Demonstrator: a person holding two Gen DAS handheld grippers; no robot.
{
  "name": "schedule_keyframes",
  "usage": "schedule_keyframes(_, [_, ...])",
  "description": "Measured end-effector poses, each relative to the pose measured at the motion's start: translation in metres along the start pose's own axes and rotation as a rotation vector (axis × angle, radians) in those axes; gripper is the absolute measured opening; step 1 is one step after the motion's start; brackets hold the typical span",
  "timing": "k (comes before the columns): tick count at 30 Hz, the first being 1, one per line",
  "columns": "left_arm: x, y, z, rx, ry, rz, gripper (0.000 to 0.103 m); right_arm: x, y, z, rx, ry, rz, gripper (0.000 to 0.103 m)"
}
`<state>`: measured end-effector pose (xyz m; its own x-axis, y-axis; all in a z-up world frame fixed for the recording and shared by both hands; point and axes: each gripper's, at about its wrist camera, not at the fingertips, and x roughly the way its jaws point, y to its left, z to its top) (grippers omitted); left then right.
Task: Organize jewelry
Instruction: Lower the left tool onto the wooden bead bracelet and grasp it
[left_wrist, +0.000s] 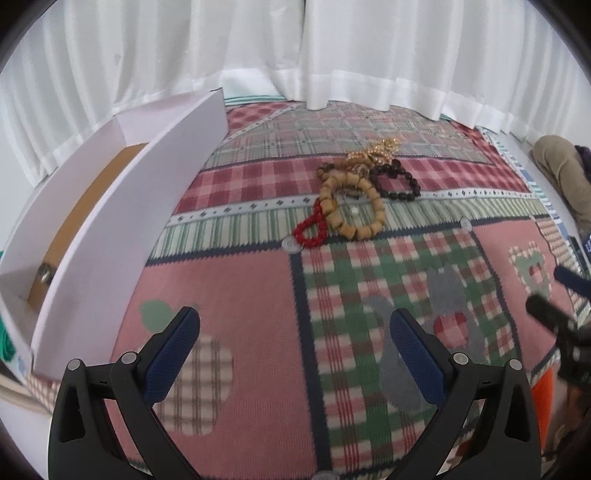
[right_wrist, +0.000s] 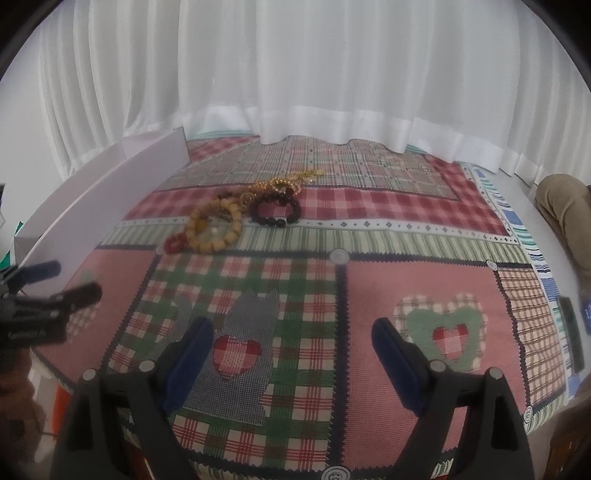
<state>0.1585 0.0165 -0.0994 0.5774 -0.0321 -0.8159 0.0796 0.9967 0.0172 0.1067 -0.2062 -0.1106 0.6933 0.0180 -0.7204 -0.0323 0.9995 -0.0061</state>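
A pile of jewelry lies mid-table on the patchwork cloth: a tan wooden bead bracelet (left_wrist: 352, 205) (right_wrist: 214, 225), a small red bead bracelet (left_wrist: 310, 230) (right_wrist: 173, 244), a black bead bracelet (left_wrist: 399, 181) (right_wrist: 275, 212) and a gold chain (left_wrist: 375, 151) (right_wrist: 286, 182). A white open box (left_wrist: 107, 236) (right_wrist: 96, 206) with a brown bottom stands to the left of the pile. My left gripper (left_wrist: 293, 330) is open and empty, well short of the pile. My right gripper (right_wrist: 291, 338) is open and empty, also short of it.
White curtains (right_wrist: 295, 74) hang behind the table. The patchwork cloth (left_wrist: 258, 332) covers the table. A person's leg (right_wrist: 565, 206) shows at the far right. A small metal item (left_wrist: 45, 275) lies inside the box. Dark objects (right_wrist: 570, 332) lie at the right table edge.
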Motion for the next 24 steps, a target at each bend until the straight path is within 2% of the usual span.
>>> schedule_keyframes(7, [0.045,-0.006,0.064,0.044,0.025,-0.085,0.102,0.008,-0.004,-0.001,0.005,0.02,-0.001,0.089])
schedule_keyframes(11, [0.093,-0.017,0.105,0.09,0.077,-0.12,0.102,0.011,-0.012,0.0,0.03,0.026,-0.009,0.089])
schedule_keyframes(14, [0.125,-0.023,0.117,0.114,0.135,-0.099,0.096,0.009,-0.017,0.001,0.043,0.02,-0.019,0.089])
schedule_keyframes(16, [0.146,-0.029,0.123,0.141,0.176,-0.094,0.085,0.009,-0.021,0.001,0.051,0.019,-0.026,0.089])
schedule_keyframes(18, [0.159,-0.03,0.126,0.141,0.21,-0.106,0.08,0.009,-0.025,0.0,0.06,0.02,-0.035,0.089])
schedule_keyframes(20, [0.17,-0.03,0.126,0.133,0.245,-0.117,0.065,0.011,-0.029,0.0,0.072,0.024,-0.04,0.089])
schedule_keyframes(22, [0.178,-0.028,0.128,0.113,0.279,-0.135,0.027,0.012,-0.033,-0.001,0.083,0.028,-0.042,0.089])
schedule_keyframes(23, [0.179,-0.026,0.129,0.102,0.285,-0.149,0.02,0.013,-0.034,-0.001,0.087,0.03,-0.042,0.089])
schedule_keyframes(24, [0.178,-0.023,0.13,0.082,0.281,-0.163,0.019,0.013,-0.034,-0.001,0.088,0.031,-0.042,0.089])
